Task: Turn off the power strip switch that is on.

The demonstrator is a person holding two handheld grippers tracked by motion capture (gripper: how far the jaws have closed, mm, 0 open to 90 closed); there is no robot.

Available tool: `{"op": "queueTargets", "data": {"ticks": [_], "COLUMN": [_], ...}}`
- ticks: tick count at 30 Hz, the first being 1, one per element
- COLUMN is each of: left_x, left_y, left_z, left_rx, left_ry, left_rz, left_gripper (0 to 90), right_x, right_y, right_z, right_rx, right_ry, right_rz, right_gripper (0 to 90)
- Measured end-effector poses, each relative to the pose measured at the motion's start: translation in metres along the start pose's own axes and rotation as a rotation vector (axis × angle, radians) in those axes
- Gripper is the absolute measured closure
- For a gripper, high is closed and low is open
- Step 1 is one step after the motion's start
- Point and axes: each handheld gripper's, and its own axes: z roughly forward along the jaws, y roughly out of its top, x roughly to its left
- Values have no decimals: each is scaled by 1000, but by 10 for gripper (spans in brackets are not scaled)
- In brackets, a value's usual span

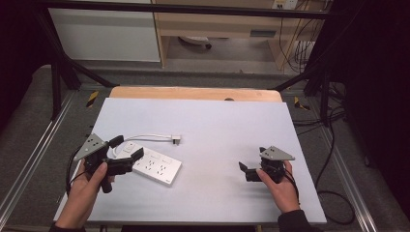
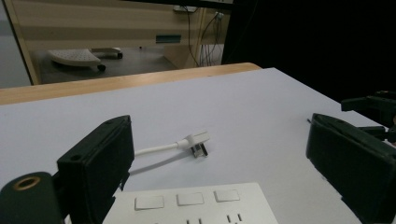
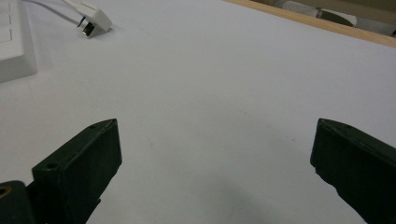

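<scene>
Lab, metal frame rig (image 1: 58, 63), trailing cables (image 1: 333, 145)

White power strip (image 1: 153, 166) beside left claw (image 1: 128, 148), plug (image 1: 176, 140) nearby, right claw (image 1: 247, 170) well apart.

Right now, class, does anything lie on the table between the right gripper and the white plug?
No. Bare table surface stretches from the open right gripper to the plug; the power strip lies off to one side.

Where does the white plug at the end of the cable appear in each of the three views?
High view: white plug left of centre, beyond the power strip.
Left gripper view: plug in the middle, between the jaws.
Right gripper view: plug top left.
Shared landmark: the power strip.
</scene>
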Motion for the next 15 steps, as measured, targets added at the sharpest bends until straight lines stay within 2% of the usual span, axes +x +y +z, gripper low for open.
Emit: {"op": "queueTargets", "data": {"ticks": [5, 15], "left_x": [1, 14], "left_y": [1, -4], "left_z": [-9, -29], "left_rx": [-7, -30], "left_ry": [0, 29], "left_rz": [1, -2], "left_gripper": [67, 68], "right_x": [-1, -4], "right_y": [0, 0], "right_z": [-3, -6], "right_rx": [-4, -14], "right_ry": [-6, -15], "right_rz": [4, 6], "right_gripper": [24, 23]}}
